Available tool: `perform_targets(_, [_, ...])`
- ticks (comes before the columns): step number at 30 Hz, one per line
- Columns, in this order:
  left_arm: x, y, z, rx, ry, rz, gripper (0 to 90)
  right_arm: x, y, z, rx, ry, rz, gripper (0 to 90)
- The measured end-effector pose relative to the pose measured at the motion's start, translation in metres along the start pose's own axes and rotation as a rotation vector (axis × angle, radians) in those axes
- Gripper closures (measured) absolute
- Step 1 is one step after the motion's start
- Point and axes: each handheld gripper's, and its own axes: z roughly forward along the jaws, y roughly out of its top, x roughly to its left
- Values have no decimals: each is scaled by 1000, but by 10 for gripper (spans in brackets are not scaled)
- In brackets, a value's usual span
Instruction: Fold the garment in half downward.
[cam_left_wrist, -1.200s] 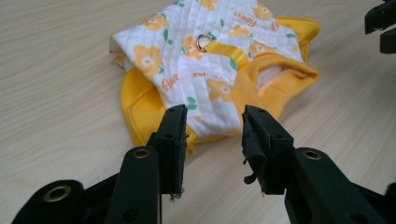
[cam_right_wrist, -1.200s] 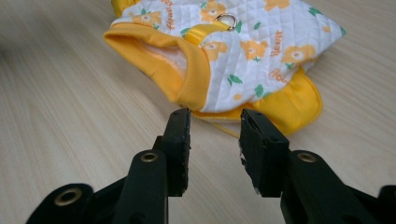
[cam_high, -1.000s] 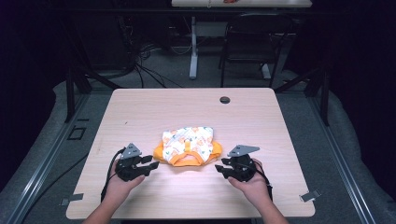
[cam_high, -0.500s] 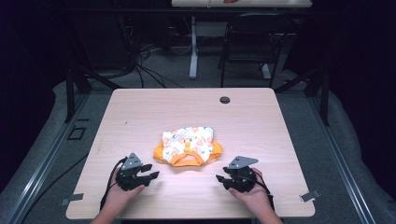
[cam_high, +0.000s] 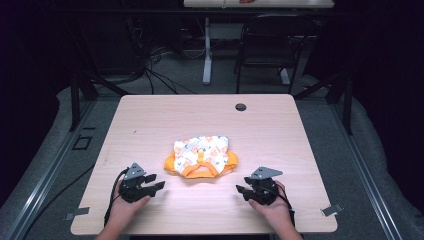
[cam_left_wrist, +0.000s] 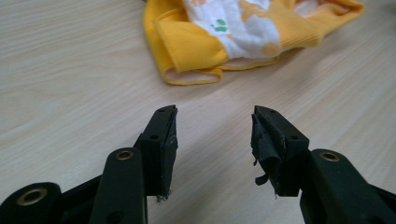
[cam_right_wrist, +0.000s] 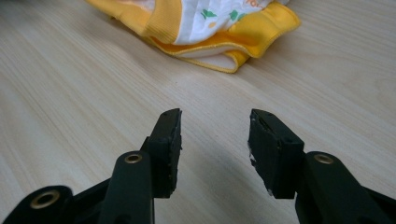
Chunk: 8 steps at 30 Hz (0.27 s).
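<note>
Nearest to me, my left gripper (cam_high: 156, 182) sits low over the near left part of the pale wood-grain table (cam_high: 150, 120), held in the left hand (cam_high: 125, 207). Its jaws have just been opening and now stand released, with bare tabletop between them. In the left gripper view the black pads (cam_left_wrist: 163, 140) hold nothing.

My right gripper (cam_high: 241, 191) sits over the near right part of the table, in the right hand (cam_high: 272, 210). Its jaws have also just been opening and stand wide, nothing between them; the right gripper view shows plain wood between the pads (cam_right_wrist: 169, 140).

Farther in, between the two grippers and apart from both, lies the small folded garment of white printed cloth with orange-yellow ribbed trim (cam_high: 201, 156), flat near the middle of the table.

At the far edge, right of centre, is a round dark grommet (cam_high: 241, 107) set in the tabletop. Beyond the table stands a dark chair (cam_high: 272, 45) on the grey floor.
</note>
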Motion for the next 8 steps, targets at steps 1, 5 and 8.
perform_targets(1, [1,0,0,-2,9,-1,501,0,0,0,1,-5,-5,535])
perform_targets(5, [3,0,0,-3,16,-7,494,2,-1,2,-1,-8,-12,534])
perform_targets(8, [4,0,-1,-4,13,-1,489,3,0,4,3,-11,-11,534])
